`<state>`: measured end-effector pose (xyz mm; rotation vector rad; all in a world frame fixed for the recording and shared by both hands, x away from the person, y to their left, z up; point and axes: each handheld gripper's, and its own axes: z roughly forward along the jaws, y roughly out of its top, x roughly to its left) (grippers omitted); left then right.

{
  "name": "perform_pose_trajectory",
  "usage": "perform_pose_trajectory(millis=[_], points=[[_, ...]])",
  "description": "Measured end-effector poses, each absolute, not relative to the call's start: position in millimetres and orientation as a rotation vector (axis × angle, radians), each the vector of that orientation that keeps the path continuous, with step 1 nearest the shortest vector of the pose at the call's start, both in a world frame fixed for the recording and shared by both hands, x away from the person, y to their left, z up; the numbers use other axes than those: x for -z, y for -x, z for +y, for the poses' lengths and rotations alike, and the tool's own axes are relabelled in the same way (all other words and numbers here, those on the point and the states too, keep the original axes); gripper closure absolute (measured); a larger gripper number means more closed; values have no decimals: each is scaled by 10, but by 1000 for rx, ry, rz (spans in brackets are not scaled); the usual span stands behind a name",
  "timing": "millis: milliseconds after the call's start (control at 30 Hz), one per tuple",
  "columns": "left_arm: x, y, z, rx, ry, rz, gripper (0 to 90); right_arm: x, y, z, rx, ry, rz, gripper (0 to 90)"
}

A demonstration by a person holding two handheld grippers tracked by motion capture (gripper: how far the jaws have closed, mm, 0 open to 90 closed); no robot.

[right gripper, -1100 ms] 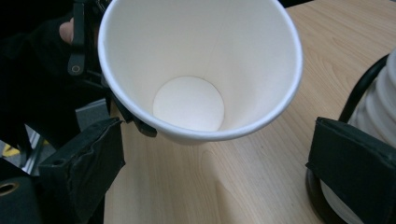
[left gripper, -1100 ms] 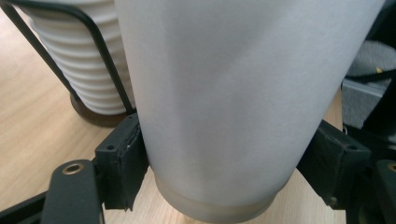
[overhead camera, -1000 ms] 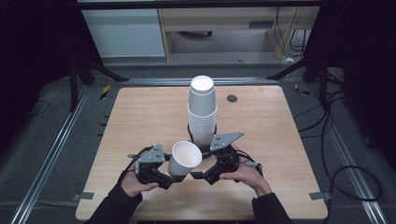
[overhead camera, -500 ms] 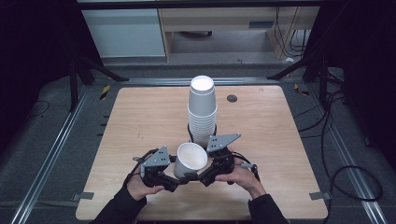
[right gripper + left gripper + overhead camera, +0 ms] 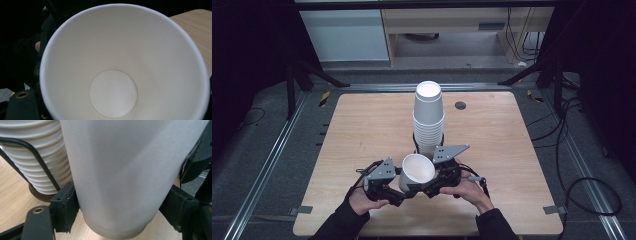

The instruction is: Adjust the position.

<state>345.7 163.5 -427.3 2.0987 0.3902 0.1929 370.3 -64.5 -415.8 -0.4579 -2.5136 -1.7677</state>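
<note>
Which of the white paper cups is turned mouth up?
The single cup held between the two claws, mouth tilted toward the camera. The stacked cups behind it stand upside down.

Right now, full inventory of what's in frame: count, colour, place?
Loose paper cup: 1, white, empty, tilted, at the table's near middle, between the two grippers.
Cup stack: 1, white, upside down, in the table's middle behind the loose cup.
Stack holder: 1, black wire on a dark base, around the stack's bottom.
Table: 1, light wood.
Left gripper: 1, black, jaws clamped on the cup's wall.
Right gripper: 1, black, at the cup's right; grip unclear.
Hands: 2, dark sleeves, near edge.
</note>
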Motion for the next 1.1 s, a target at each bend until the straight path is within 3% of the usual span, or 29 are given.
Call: perform_pose_trajectory(millis=[633,1100], points=[[4328,-3549,1862,-204,-2160,462,181,3997,-3700,-935,1826,542,-2626,151],[4340,-3761,2192,-309,-2059,774,174,3884,-3705,-1251,1875,732,-2721,150]])
